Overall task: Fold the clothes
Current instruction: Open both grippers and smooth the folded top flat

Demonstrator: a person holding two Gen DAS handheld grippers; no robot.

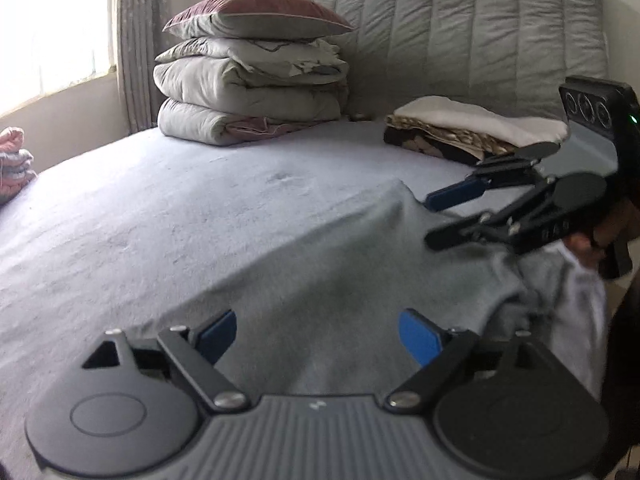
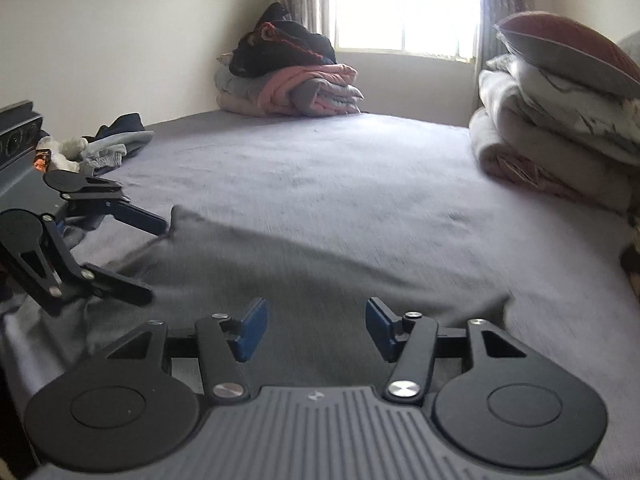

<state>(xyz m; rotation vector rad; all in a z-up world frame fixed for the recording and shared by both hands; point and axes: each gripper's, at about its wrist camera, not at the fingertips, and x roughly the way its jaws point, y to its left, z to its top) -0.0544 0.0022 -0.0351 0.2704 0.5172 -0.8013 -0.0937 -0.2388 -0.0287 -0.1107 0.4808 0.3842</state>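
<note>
Left gripper [image 1: 318, 338] and right gripper [image 2: 316, 328]: jaws apart, nothing between them, both poised over a grey garment [image 1: 320, 264] spread flat on the bed [image 1: 140, 208]. Beyond: folded clothes pile [image 1: 476, 132] by the headboard [image 1: 460, 40], stacked quilts with pillow [image 1: 252, 92]; no containers visible.

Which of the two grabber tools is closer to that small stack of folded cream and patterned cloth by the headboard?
The right one. The right gripper hangs just in front of the folded stack, while the left gripper sits farther back over the grey garment.
</note>
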